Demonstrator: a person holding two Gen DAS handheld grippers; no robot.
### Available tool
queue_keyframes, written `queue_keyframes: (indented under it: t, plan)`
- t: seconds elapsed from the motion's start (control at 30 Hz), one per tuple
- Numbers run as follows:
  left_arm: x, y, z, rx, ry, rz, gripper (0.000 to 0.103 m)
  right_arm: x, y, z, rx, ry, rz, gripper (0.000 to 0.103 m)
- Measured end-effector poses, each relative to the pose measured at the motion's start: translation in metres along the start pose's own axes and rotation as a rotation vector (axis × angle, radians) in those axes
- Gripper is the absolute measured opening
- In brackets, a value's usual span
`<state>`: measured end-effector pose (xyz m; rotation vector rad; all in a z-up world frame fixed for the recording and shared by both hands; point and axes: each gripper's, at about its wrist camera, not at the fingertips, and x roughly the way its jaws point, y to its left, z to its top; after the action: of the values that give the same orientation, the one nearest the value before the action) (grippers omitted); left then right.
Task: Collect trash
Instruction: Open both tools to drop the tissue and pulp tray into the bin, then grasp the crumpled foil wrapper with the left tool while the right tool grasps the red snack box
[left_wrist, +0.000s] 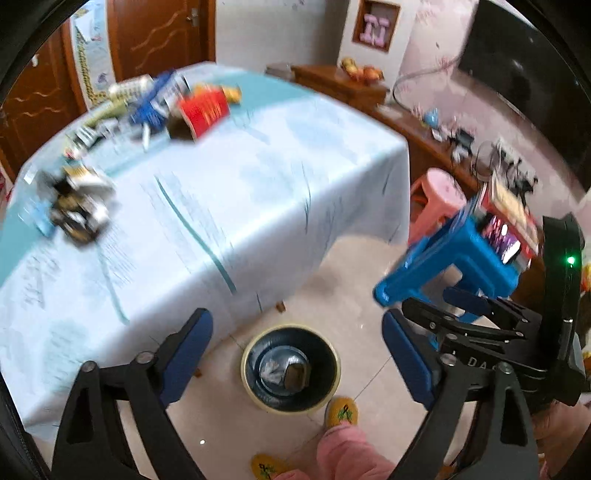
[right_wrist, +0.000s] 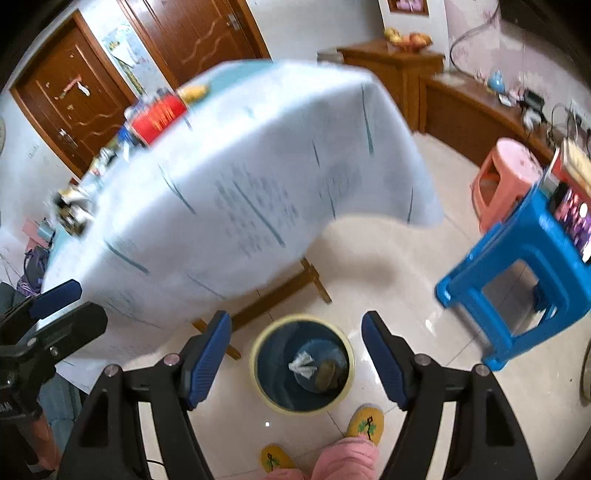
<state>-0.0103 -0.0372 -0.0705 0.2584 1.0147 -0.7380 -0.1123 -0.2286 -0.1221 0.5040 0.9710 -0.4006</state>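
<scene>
A round bin with a yellow rim and dark inside stands on the floor by the table; it also shows in the right wrist view. A crumpled white wrapper and a brown scrap lie in it. My left gripper is open and empty above the bin. My right gripper is open and empty above the bin too. Trash lies on the table: a red carton, blue packets and a dark crumpled pile.
The table has a pale blue cloth hanging over its edge. A blue stool with things on it and a pink stool stand on the floor at right. The person's yellow slippers are near the bin.
</scene>
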Motion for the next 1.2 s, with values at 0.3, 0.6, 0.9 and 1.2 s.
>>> queue_keyframes:
  t: [0.3, 0.6, 0.9, 1.2]
  plan:
    - [-0.059, 0.012, 0.054, -0.146, -0.097, 0.049, 0.094, -0.064, 0.035, 0.067, -0.117, -0.072, 0.078, 0.074]
    - [-0.105, 0.025, 0.089, -0.243, -0.179, 0.148, 0.094, -0.095, 0.066, 0.123, -0.265, -0.113, 0.172, 0.074]
    - [-0.124, 0.048, 0.103, -0.348, -0.202, 0.222, 0.094, -0.097, 0.103, 0.165, -0.386, -0.117, 0.283, 0.074]
    - [-0.102, 0.110, 0.091, -0.466, -0.112, 0.245, 0.094, -0.065, 0.154, 0.180, -0.467, -0.057, 0.292, 0.074]
